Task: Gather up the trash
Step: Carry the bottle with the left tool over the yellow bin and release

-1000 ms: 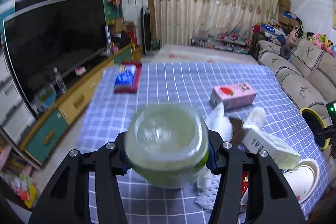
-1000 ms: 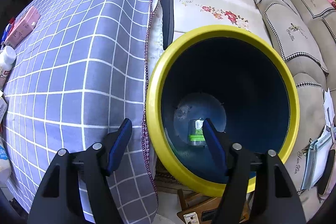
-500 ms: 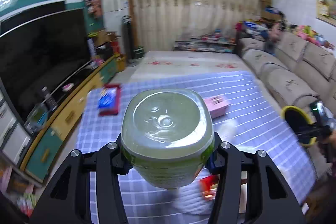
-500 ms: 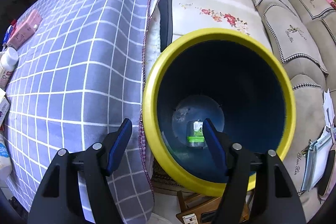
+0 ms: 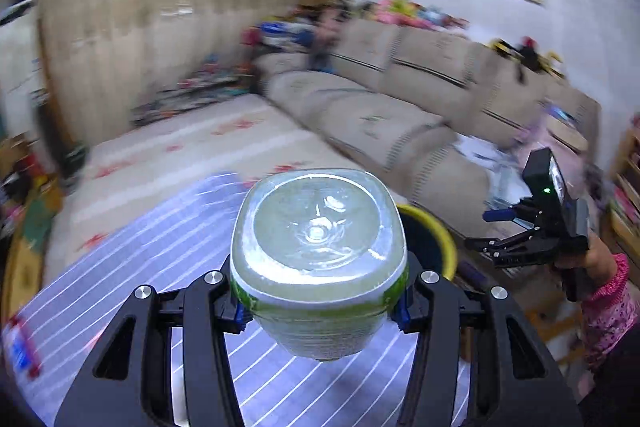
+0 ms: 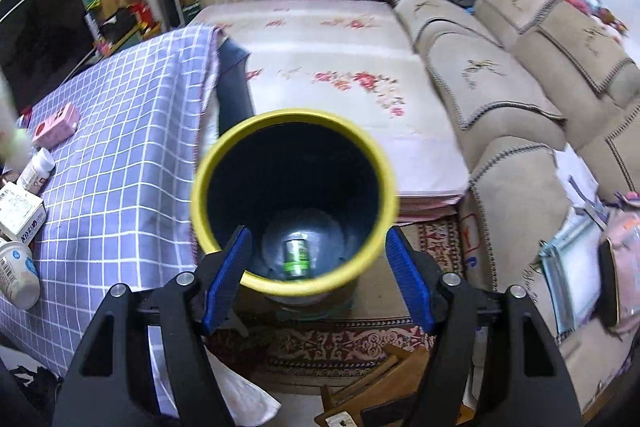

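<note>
My left gripper (image 5: 320, 303) is shut on a clear plastic bottle (image 5: 320, 239) with a green label, its base facing the camera, above the checked tablecloth (image 5: 120, 267). Just behind the bottle shows the yellow rim of a dark blue bin (image 5: 438, 237). In the right wrist view the bin (image 6: 200, 195) stands on the floor beside the table, with a small green-labelled bottle (image 6: 296, 257) lying at its bottom. My right gripper (image 6: 317, 233) hangs open above the bin with nothing between its pads. That right gripper (image 5: 486, 229) also appears at the right of the left wrist view, held by a hand in a pink sleeve.
On the table (image 6: 120, 131) lie a pink box (image 6: 56, 123), a white bottle (image 6: 36, 171), a white carton (image 6: 20, 211) and a paper cup (image 6: 18, 267). A beige sofa (image 6: 500, 87) runs along the right. A floral mat (image 6: 320, 59) lies behind the bin.
My left gripper has swung right and up with the bottle, from over the table's clutter towards the bin and sofa. My right gripper has risen above the bin, which now looks smaller.
</note>
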Available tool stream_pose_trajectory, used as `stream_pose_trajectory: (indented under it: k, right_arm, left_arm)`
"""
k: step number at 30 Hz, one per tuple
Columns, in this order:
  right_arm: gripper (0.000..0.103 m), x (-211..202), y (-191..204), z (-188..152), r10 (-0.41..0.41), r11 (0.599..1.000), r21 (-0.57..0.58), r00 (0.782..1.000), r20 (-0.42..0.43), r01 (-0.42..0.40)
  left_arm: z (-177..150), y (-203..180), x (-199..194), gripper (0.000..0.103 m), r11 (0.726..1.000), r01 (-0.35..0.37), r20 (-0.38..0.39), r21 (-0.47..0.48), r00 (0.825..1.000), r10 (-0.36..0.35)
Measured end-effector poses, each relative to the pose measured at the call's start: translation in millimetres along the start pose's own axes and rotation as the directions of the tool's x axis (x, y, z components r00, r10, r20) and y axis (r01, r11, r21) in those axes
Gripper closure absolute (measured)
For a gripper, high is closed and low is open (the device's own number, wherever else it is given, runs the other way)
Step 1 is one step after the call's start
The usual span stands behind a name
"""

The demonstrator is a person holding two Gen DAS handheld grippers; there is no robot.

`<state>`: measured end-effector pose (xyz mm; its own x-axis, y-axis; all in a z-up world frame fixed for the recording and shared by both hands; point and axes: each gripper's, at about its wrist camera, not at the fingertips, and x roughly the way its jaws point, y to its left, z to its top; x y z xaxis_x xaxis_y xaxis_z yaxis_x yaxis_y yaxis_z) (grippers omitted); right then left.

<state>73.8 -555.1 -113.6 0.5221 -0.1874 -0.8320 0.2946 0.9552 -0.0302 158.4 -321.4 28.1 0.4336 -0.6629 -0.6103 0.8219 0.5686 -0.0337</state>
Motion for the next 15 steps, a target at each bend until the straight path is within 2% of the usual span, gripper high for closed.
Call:
stream_pose_trajectory:
  k: [1,3,5,7,10,15]
  right_arm:
    - [0.037,-4,-6,-4,-0.004,1.000,0.009,1.000,0.005,0.004]
    - [0.037,-10,-18,-12,-0.008,0.999,0.033,1.000,0.015,0.007]
    - [0.037,-14,-27,-20,-0.006,0.998,0.055,1.000,0.019,0.005]
    - [0.037,-14,-38,-25,-0.005,0.997,0.075,1.000,0.017,0.004]
    - [0.037,-12,-49,-30,-0.009,0.995,0.096,1.000,0.007,0.008]
    - [0.037,-4,-64,-37,-0.017,0.992,0.126,1.000,-0.017,0.019]
  left_arm:
    - [8,-13,27,0.052,0.998,0.057,-0.024,0.016,0.998,-0.056]
    - [18,-27,67,0.052,0.992,0.126,-0.069,0.025,0.990,-0.124]
    - [25,-42,115,0.052,0.981,0.194,-0.119,0.006,0.974,-0.191]
    - [29,-52,159,0.052,0.974,0.226,-0.161,-0.011,0.961,-0.225]
    - [21,-67,232,0.052,0.975,0.220,-0.253,-0.030,0.942,-0.221]
    - [-14,-74,307,0.052,0.985,0.171,-0.365,-0.007,0.917,-0.161]
